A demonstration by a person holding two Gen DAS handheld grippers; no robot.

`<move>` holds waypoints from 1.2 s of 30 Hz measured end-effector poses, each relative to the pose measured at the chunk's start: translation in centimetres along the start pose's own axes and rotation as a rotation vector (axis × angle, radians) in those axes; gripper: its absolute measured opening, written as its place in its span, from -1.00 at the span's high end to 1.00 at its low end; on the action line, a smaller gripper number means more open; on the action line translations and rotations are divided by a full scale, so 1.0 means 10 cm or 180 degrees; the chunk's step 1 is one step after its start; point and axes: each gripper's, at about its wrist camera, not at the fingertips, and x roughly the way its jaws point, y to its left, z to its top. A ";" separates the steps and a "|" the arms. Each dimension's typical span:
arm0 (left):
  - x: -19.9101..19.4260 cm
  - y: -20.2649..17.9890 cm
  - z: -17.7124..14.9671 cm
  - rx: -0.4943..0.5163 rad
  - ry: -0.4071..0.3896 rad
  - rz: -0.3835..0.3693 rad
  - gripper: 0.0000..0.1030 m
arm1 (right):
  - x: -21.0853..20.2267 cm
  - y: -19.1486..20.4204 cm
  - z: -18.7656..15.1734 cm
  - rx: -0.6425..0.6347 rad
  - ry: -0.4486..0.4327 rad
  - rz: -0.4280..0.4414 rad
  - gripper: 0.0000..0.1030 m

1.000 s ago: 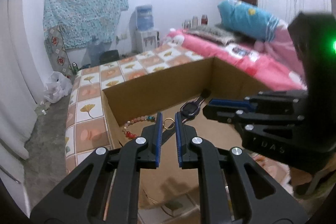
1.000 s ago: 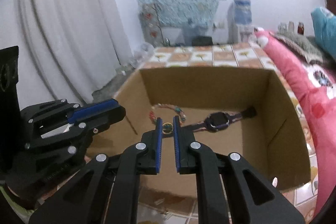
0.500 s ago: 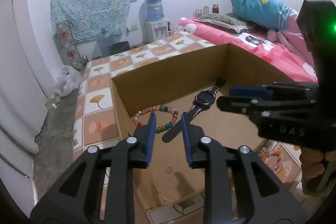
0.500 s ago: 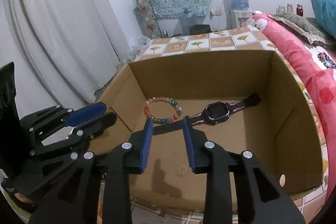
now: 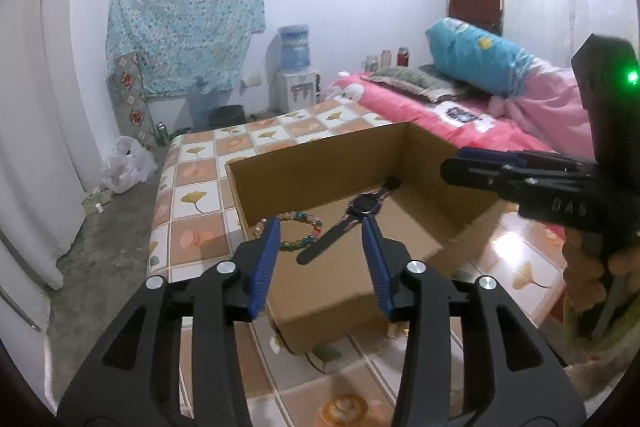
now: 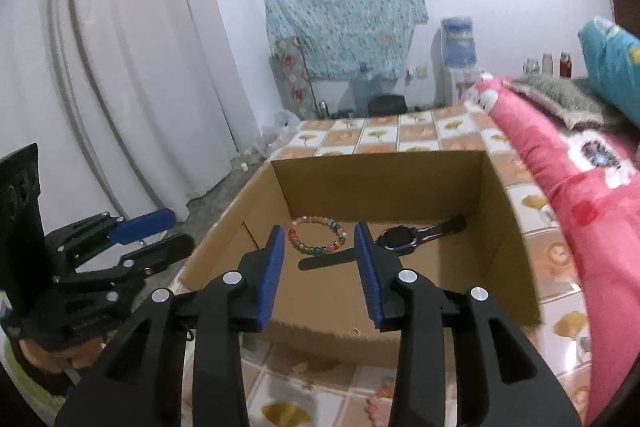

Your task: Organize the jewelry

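Tiled bench (image 6: 416,135) space is taken by a cardboard box (image 6: 384,171), where a bead bracelet (image 6: 316,235) and watch (image 6: 396,239) are already laid. Both tools, left tool (image 5: 320,231) and right tool (image 6: 320,239), are held released and empty above its near edge; another piece must be fetched next.

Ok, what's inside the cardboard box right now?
Inside the cardboard box: a multicoloured beaded bracelet and a dark smartwatch, strap flat on the floor. The open right gripper and the near wall hide the front floor.

Tiled-pattern bed cover (image 6: 416,133) w/ cardboard box (image 6: 516,255) on it; pink blanket (image 6: 560,171) alongside.
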 end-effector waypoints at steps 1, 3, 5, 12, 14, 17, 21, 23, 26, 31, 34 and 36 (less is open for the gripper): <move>-0.05 -0.02 -0.03 -0.0005 -0.0019 -0.0018 0.13 | -0.09 -0.01 -0.04 -0.0054 -0.0027 -0.0008 0.26; -0.14 -0.04 -0.11 -0.0029 -0.0029 -0.0065 0.09 | -0.24 -0.05 -0.13 -0.0169 -0.0033 -0.0020 0.23; -0.22 -0.07 -0.22 -0.0070 -0.0027 -0.0143 0.08 | -0.33 -0.10 -0.19 -0.0217 0.0011 -0.0043 0.23; -0.22 -0.20 -0.61 -0.0225 0.0156 -0.0350 0.04 | -0.43 -0.22 -0.51 -0.0137 0.0322 0.0021 0.23; -0.11 -0.24 -0.72 -0.0283 0.0293 -0.0390 0.04 | -0.38 -0.20 -0.65 -0.0081 0.0449 0.0038 0.23; 0.05 -0.29 -0.83 -0.0268 0.0409 -0.0406 0.04 | -0.24 -0.16 -0.82 0.0000 0.0642 0.0065 0.23; 0.24 -0.33 -0.89 -0.0239 0.0538 -0.0393 0.04 | -0.07 -0.09 -0.97 0.0068 0.0831 0.0112 0.23; 0.29 -0.30 -0.92 -0.0249 0.0562 -0.0380 0.04 | 0.01 -0.06 -1.02 0.0106 0.0935 0.0108 0.23; 0.36 -0.28 -0.98 -0.0283 0.0626 -0.0367 0.04 | 0.09 -0.01 -1.06 0.0144 0.1017 0.0096 0.23; 0.42 -0.24 -1.01 -0.0352 0.0752 -0.0342 0.04 | 0.15 -0.01 -1.08 0.0249 0.1064 0.0111 0.23; 0.41 -0.23 -1.01 -0.0357 0.0746 -0.0280 0.04 | 0.17 -0.01 -1.11 0.0275 0.1108 0.0141 0.23; 0.42 -0.20 -1.01 -0.0377 0.0743 -0.0254 0.04 | 0.18 0.00 -1.11 0.0258 0.1122 0.0162 0.23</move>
